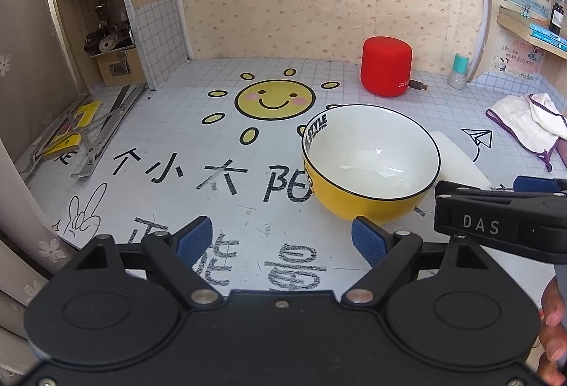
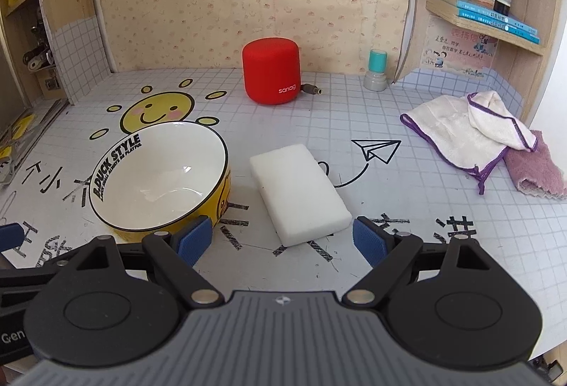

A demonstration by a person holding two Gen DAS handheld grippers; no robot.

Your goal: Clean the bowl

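Yellow bowl [image 2: 159, 177] with white inside and black rim sits upright on the grid-patterned desk [image 2: 407, 209], partly over the sun sticker [image 2: 157, 111], nothing visible inside it. White sponge block [image 2: 299, 193] lies flat just right of the bowl, a small gap between them. Left gripper [image 1: 281, 240] hovers in front of the bowl, blue pads spread wide, nothing between them; its right pad [image 1: 368, 239] overlaps the bowl's near wall in view, contact unclear. Right gripper [image 2: 281, 239] also spread wide and holding nothing, near end of the sponge sitting between its pads in view, not pressed. The right gripper's black body shows at the right edge of the left wrist view, fingers of a hand [image 1: 554, 318] visible below it. Red cylindrical speaker [image 2: 271, 71] stands at the back by the wall, teal-capped stamp [image 2: 376, 71] to its right. White cloth with purple trim [image 2: 464, 134] and a purple towel [image 2: 535, 166] lie at far right, well apart from the bowl.
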